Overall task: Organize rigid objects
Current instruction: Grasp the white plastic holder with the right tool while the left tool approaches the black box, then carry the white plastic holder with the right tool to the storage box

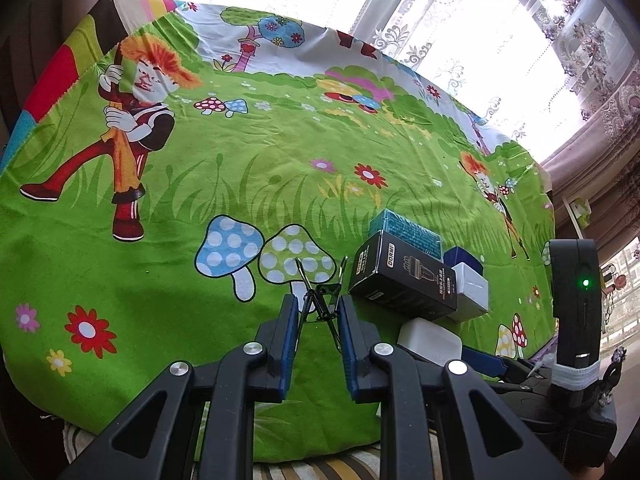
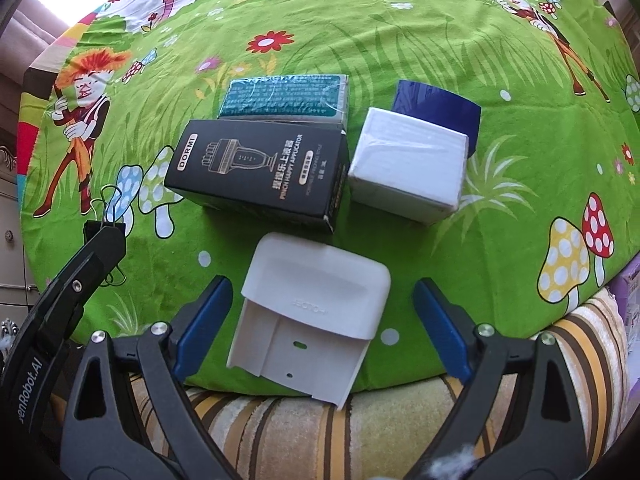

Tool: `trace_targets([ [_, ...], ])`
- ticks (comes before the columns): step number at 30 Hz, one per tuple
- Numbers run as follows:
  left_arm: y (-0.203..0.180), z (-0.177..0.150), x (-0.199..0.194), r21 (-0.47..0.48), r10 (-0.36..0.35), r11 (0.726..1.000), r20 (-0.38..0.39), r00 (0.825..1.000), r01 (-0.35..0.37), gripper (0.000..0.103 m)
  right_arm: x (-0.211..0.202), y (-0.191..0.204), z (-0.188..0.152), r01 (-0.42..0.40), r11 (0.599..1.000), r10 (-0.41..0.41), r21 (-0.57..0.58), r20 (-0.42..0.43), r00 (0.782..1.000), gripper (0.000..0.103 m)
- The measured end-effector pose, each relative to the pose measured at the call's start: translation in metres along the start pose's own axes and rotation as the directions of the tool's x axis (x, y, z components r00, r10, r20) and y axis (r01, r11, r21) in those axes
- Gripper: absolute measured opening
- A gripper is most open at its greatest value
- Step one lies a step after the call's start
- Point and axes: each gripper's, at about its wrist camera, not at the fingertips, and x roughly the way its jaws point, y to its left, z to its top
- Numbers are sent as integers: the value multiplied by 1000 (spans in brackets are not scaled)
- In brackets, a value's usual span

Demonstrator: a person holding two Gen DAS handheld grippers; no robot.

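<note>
Right tongs [image 2: 320, 332] hang wide open either side of the white plastic holder [image 2: 316, 316], low centre of frame, untouched, while left tongs [image 1: 318, 312] pinch a binder clip [image 1: 320, 300].

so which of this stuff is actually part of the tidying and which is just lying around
Part of the job:
- binder clip, gripped by left gripper
- white plastic holder, between open right gripper
- black DORMI box
- teal box
- white box
- blue box

Just there:
- cartoon tablecloth
- lace curtain
</note>
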Motion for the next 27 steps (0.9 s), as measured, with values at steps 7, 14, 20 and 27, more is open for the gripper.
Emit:
trace_targets([
  [7,-8,-5,-6,6,-4,1000,5,1000,4,21,-5,5,-4,-2,999,3,-49,16,1000,72],
  [14,-9,-12,-15,-18,-11,1000,14,1000,11,21,-23,-8,-15,-46,996,51,-76,56,997,71],
  [20,-16,-17,-23,-26,-23,999,25,999,23,21,-41,-14,-16,-64,993,76,-97,125,989,70],
  [27,-34,-24,-30,-4,-32,999,26,999,32,21,-69,-39,-22,-70,993,89,-93,218,972,70],
])
